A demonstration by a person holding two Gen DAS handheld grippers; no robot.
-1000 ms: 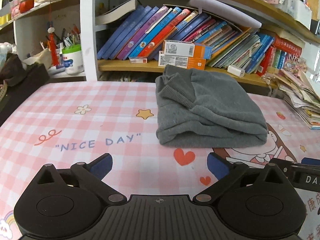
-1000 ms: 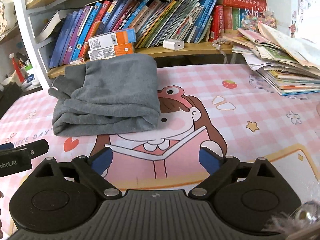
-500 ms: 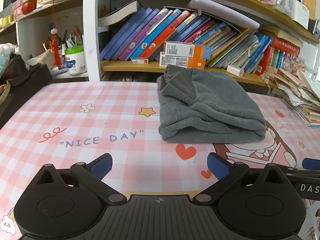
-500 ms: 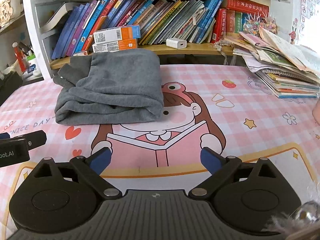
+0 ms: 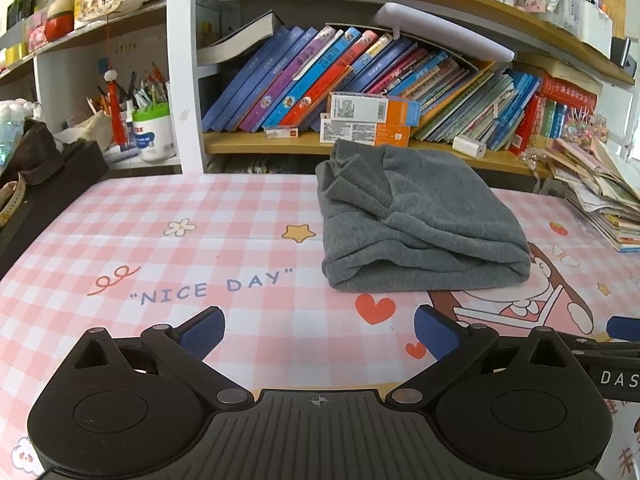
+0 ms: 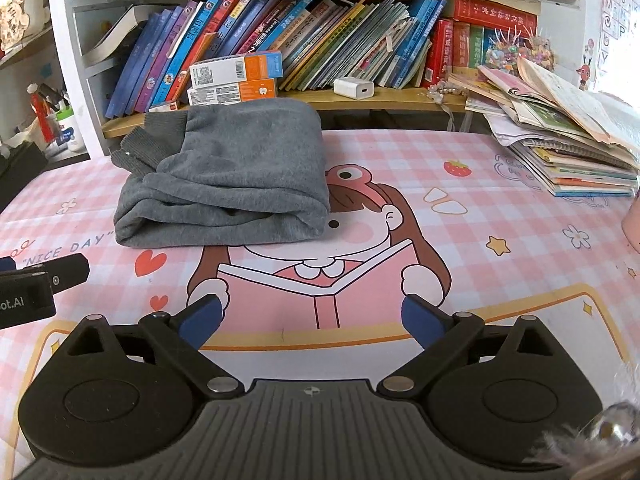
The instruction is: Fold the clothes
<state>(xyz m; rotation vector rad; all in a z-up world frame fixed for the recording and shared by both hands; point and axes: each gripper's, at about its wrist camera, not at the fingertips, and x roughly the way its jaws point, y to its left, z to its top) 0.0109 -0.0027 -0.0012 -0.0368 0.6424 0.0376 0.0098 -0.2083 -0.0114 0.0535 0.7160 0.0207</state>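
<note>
A grey knit garment lies folded in a compact stack at the back of the pink checked table mat, just before the bookshelf. It also shows in the right wrist view. My left gripper is open and empty, well short of the garment, over the mat. My right gripper is open and empty too, over the cartoon print, short of the garment. Each gripper's body shows at the edge of the other's view.
A bookshelf with leaning books and small boxes runs along the back. A loose pile of books and papers sits at the right edge of the table. A black bag lies at the left. A pen cup stands on a side shelf.
Both grippers have drawn back and risen a little from the folded garment, so it looks farther off. Both stay open. The garment has not moved.
</note>
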